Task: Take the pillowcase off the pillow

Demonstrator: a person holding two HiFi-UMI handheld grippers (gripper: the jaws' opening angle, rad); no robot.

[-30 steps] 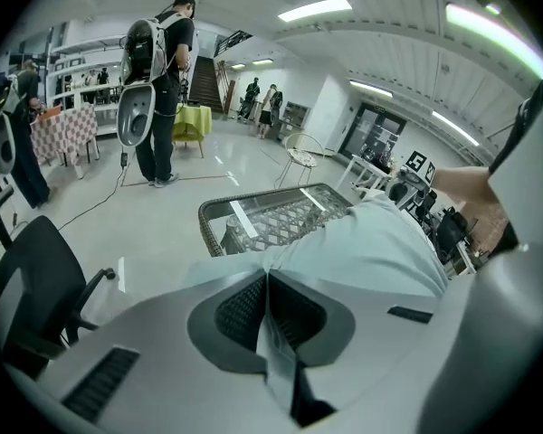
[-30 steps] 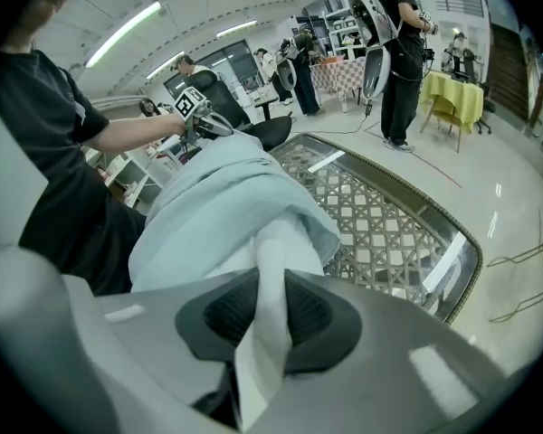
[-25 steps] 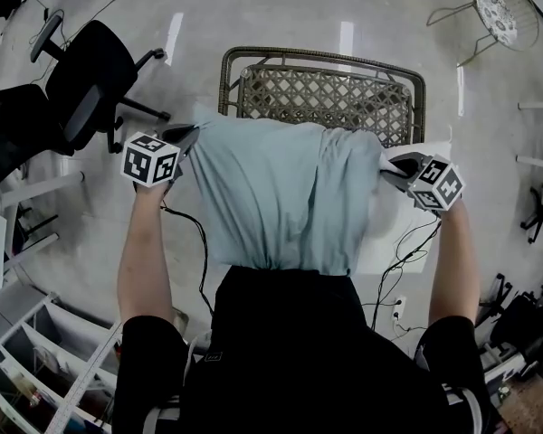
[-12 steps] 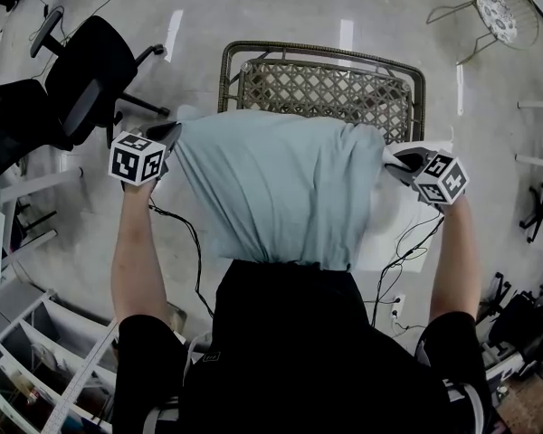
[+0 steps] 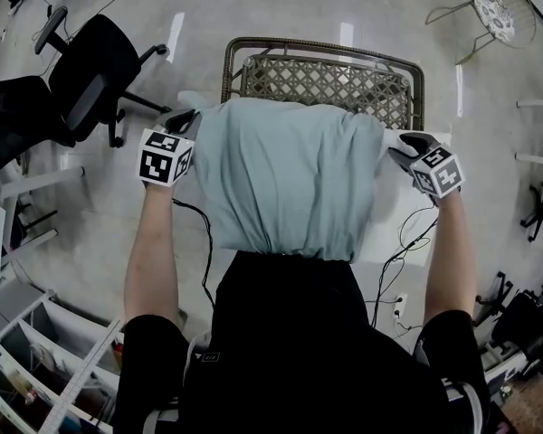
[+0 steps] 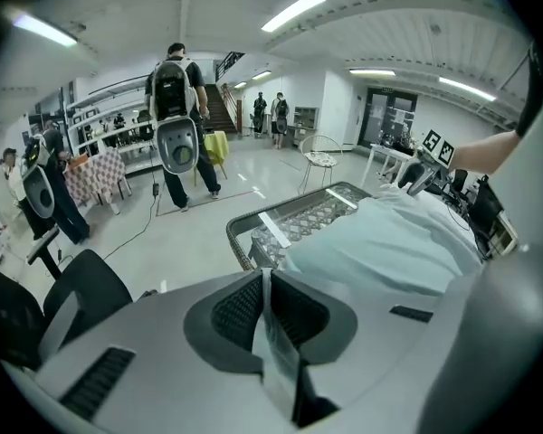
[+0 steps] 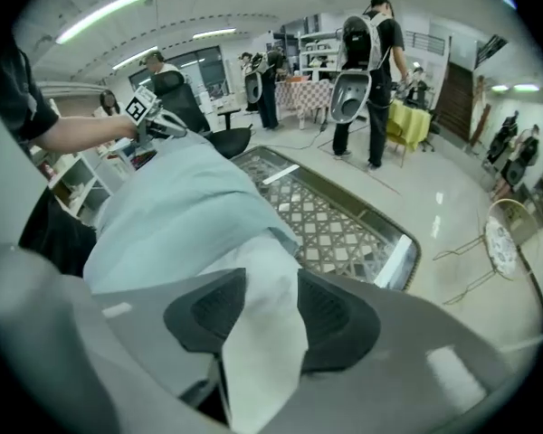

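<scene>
Over a wicker table (image 5: 326, 84), our left gripper (image 5: 188, 121) pinches the blue pillowcase (image 5: 281, 179) and our right gripper (image 5: 398, 145) pinches the white pillow (image 7: 262, 333). Both grippers' jaws have just been easing open.

You wear a black shirt (image 5: 290, 351) with short sleeves (image 5: 149, 337). Your left gripper (image 5: 186, 117) and right gripper (image 5: 400, 145) are grey. Each one has a box with black and white squares: the left cube (image 5: 166, 157) and the right cube (image 5: 437, 171). The pads (image 6: 238, 310) are black and bumpy. Thin black cables (image 5: 204, 242) run from both.
</scene>
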